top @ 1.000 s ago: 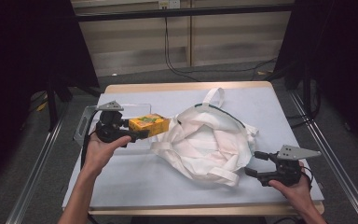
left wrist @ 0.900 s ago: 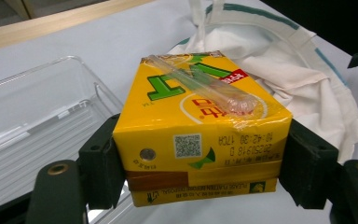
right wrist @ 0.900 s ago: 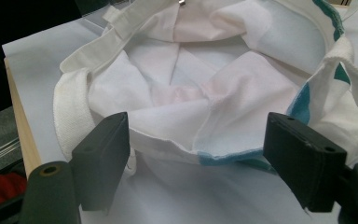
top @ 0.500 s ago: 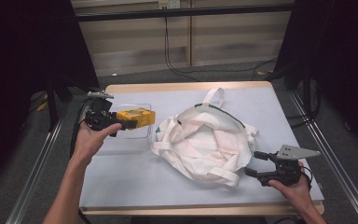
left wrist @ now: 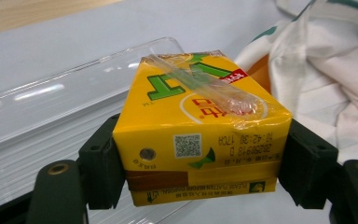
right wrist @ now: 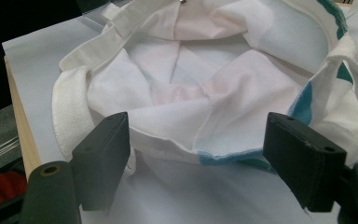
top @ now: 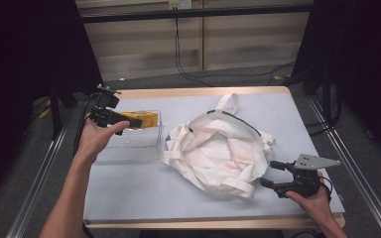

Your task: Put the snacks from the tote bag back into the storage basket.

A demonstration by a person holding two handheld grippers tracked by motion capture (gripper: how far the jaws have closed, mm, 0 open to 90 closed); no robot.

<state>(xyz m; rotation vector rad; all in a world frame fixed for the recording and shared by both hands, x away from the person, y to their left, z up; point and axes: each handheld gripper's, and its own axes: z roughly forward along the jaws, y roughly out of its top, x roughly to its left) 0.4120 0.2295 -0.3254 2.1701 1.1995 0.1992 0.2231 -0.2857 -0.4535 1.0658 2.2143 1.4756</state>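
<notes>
We grip the yellow juice carton (left wrist: 200,140) crosswise in our left gripper (top: 129,120), directly above the clear tray (top: 129,144); our right gripper (top: 273,174) gapes beside the cloth bag (top: 218,148).

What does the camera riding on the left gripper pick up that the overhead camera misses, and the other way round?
The left gripper view gives the yellow drink carton close up: its square code, printed date and wrapped straw, with black pads pressing both sides. The high view gives the whole layout: the left gripper holding the carton above the clear plastic tray, and the right gripper open at the white cloth tote bag, on the pale tabletop. Both show carton, tray, bag and tabletop.
</notes>
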